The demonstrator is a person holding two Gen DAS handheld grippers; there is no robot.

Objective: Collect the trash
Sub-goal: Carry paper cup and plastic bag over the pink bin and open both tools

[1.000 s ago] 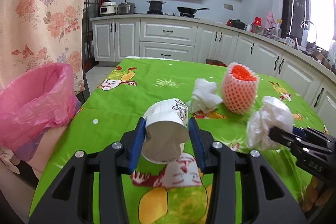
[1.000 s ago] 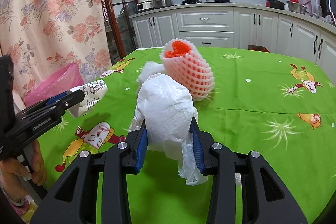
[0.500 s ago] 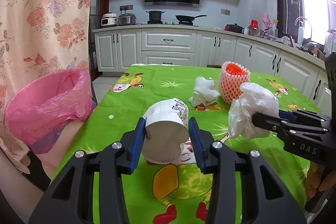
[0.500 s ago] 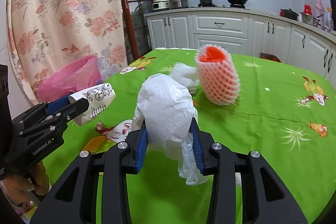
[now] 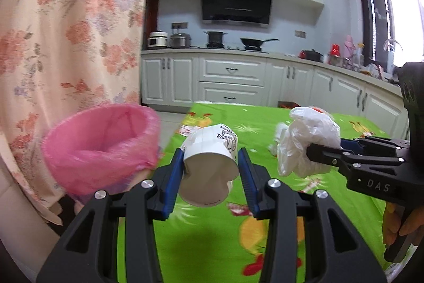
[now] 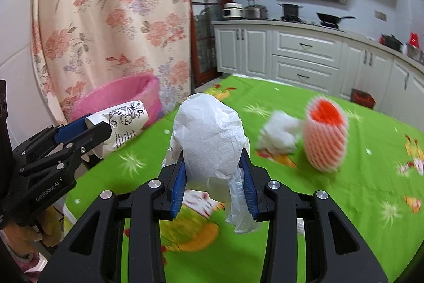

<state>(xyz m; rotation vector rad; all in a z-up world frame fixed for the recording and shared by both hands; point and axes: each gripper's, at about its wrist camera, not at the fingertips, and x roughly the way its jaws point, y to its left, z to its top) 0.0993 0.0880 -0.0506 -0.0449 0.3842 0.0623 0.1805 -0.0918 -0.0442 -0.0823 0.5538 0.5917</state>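
Note:
My left gripper [image 5: 211,158] is shut on a white paper cup [image 5: 209,171] with black print, held on its side above the table's left edge. The pink-lined trash bin [image 5: 106,145] stands just left of it, off the table. My right gripper [image 6: 213,163] is shut on a crumpled white plastic-and-tissue wad [image 6: 212,139]. In the left wrist view that wad [image 5: 307,142] hangs to the right of the cup. The right wrist view shows the cup [image 6: 127,123] in the left gripper [image 6: 98,126], in front of the bin [image 6: 119,94].
On the green cartoon tablecloth [image 6: 344,203] lie a crumpled white tissue [image 6: 278,134] and a pink foam net sleeve with an orange inside [image 6: 324,139]. A floral curtain [image 5: 66,44] hangs behind the bin. Kitchen cabinets [image 5: 230,81] line the far wall.
Both grippers have moved left and upward with their loads, toward the pink bin, which now looks larger and closer. The tissue and foam sleeve have fallen away to the right. Both grips are unchanged.

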